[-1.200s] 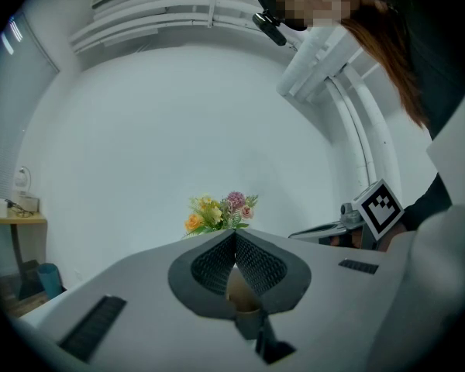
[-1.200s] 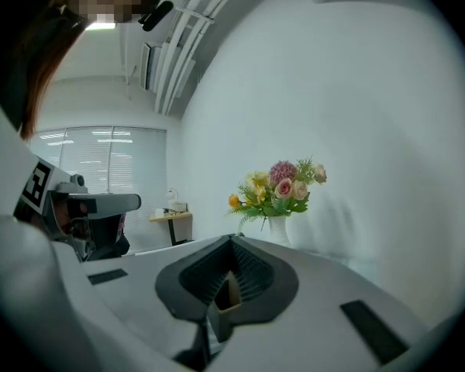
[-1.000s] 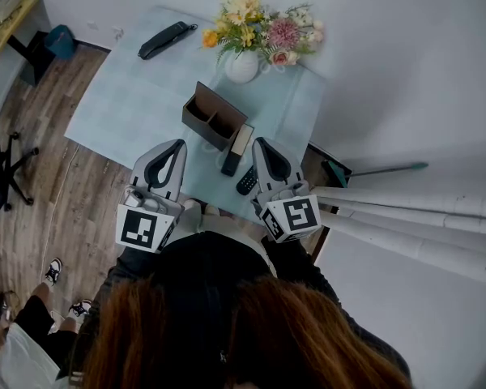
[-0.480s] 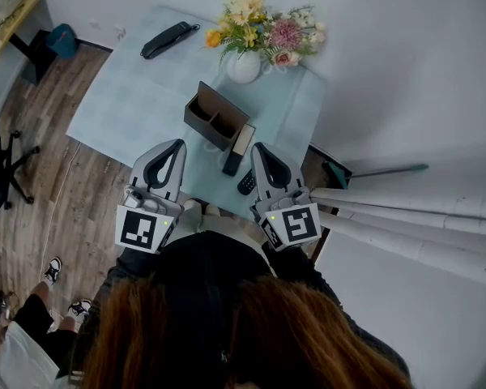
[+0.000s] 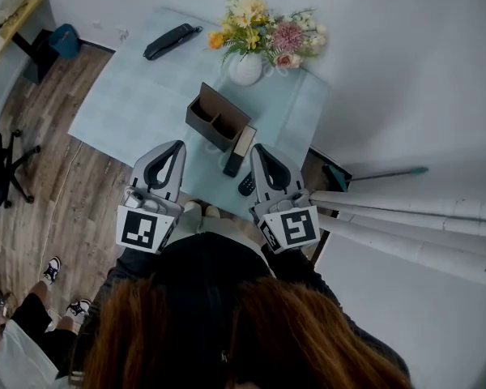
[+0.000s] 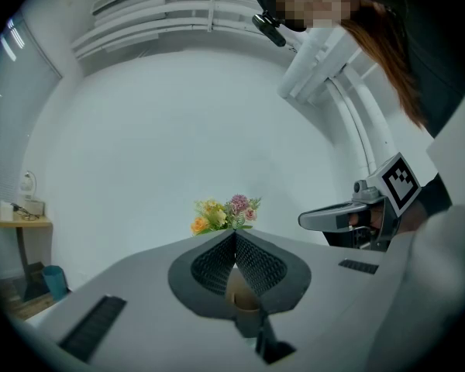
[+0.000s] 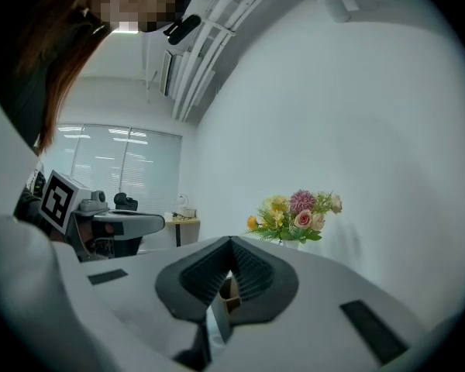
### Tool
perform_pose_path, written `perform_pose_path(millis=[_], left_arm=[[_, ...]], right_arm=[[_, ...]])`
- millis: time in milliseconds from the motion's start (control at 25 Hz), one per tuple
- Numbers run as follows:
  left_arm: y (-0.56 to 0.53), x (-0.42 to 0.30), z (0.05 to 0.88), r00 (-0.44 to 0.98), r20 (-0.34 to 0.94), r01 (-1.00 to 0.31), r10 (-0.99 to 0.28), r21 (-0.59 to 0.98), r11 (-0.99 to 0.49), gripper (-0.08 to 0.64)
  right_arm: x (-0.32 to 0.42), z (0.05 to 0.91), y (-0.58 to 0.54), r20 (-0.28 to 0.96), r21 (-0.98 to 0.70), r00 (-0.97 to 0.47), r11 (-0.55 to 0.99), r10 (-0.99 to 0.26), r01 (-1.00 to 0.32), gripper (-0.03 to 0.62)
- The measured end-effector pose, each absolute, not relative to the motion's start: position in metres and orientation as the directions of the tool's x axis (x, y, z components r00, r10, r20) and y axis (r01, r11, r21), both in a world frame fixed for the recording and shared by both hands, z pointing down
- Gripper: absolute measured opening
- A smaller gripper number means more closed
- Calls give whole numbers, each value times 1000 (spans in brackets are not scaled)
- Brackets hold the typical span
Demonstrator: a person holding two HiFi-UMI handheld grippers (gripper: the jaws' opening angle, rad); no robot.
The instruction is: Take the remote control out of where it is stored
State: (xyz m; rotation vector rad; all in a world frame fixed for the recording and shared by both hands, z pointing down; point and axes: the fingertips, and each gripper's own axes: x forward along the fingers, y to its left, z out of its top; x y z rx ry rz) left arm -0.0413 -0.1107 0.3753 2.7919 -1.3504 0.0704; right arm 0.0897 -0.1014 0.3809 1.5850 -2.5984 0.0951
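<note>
A brown open-topped box [image 5: 217, 117] with two compartments stands mid-table. Beside its right corner lies a long dark object with a tan top face [image 5: 236, 151]. A small black remote control [image 5: 247, 185] lies near the table's front edge, just left of my right gripper [image 5: 256, 147]. That gripper is shut with nothing between its fingers. My left gripper [image 5: 178, 143] hovers over the front edge left of the box, shut and empty. In the left gripper view the jaws [image 6: 234, 235] meet, with the box showing behind them. In the right gripper view the jaws [image 7: 231, 243] also meet.
A white vase of flowers [image 5: 245, 66] stands at the table's back. A second long black remote [image 5: 172, 40] lies at the far left corner. A broom [image 5: 373, 171] leans by the wall on the right. A person's feet [image 5: 55, 269] stand on the wood floor at left.
My right gripper has drawn slightly back and to the left, away from the box. The left gripper has stayed put. Both stay shut.
</note>
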Motion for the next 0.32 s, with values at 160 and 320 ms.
perform_pose_path(millis=[160,320], left_arm=[[-108,-42,375,616,67,-788,-785,16,-616,5],[-104,-44,379,606,70,-795,-793,23,-606,5]], right_arm=[[87,379,-100,115,6,-456,460,-883,-888,14],[85,379,-97,117,13,-461,465,-880,-885,14]])
